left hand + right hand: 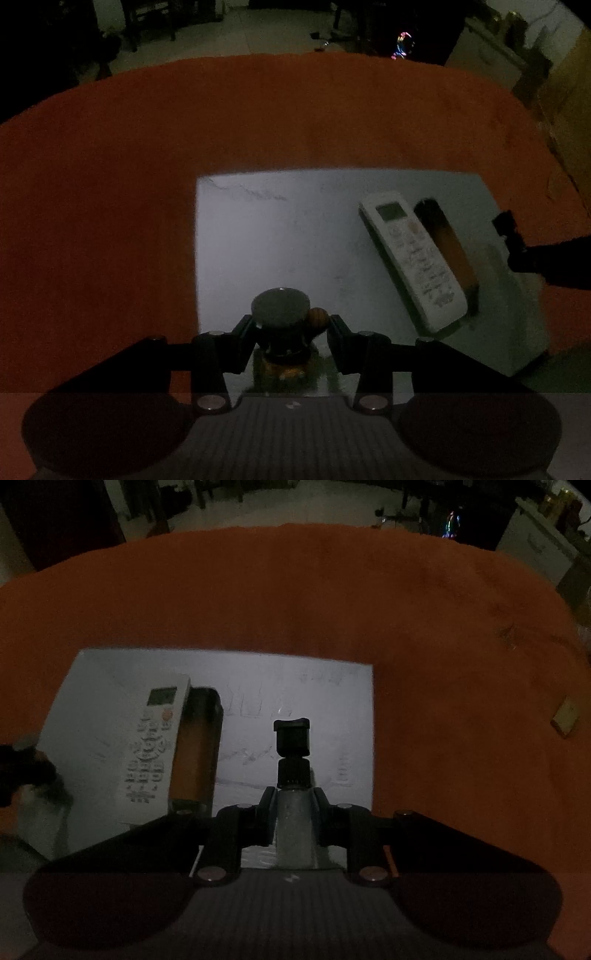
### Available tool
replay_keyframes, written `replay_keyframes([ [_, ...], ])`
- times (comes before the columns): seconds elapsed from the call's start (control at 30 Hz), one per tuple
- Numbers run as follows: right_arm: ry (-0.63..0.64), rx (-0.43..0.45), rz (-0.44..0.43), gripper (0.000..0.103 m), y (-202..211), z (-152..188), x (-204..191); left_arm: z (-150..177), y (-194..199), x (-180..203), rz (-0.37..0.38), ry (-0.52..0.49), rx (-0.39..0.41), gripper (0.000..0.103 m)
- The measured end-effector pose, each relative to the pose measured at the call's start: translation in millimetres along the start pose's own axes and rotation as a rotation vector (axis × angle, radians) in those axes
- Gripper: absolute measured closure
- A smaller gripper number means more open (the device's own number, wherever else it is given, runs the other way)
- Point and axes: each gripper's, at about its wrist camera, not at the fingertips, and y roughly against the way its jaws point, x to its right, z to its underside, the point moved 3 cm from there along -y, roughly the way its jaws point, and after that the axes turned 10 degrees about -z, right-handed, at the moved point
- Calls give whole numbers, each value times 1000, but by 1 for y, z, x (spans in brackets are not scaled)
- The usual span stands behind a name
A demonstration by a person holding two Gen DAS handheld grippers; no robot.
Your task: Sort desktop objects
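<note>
Pretty dim shots. Nearest: left gripper [291, 326] clamped on a small jar with a round dark lid [280, 310], a little orange bead [318, 317] wedged at the right finger. Right gripper [294, 805] clamped on a grey tube with a black cap [291, 734]. Beyond: white remote [413, 258] lying flat beside an amber case [448, 243], touching, both on a white board [266, 229]. Farther out: orange tablecloth [147, 147].

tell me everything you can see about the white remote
The white remote is a long, plastic-looking handset with a small grey display near its far end and rows of buttons below it. It lies face up on the pale board, flush along a dark, amber-centred oblong thing. Neither gripper touches it.
</note>
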Motion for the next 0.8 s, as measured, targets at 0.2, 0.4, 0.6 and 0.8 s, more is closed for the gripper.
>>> replay_keyframes([
  [0.2, 3, 35, -30, 82, 20, 1, -5, -8, 19, -13, 34, 39, 43, 67],
  [0.4, 18, 55, -78, 82, 40, 7, -17, -1, 34, -23, 92, 95, 59, 67],
  [0.6, 69, 99, -99, 82, 69, 11, -31, 15, 63, -28, 62, 155, 106, 78],
  [0.8, 109, 145, -83, 82, 92, 16, -46, 18, 79, -18, 50, 113, 178, 87],
])
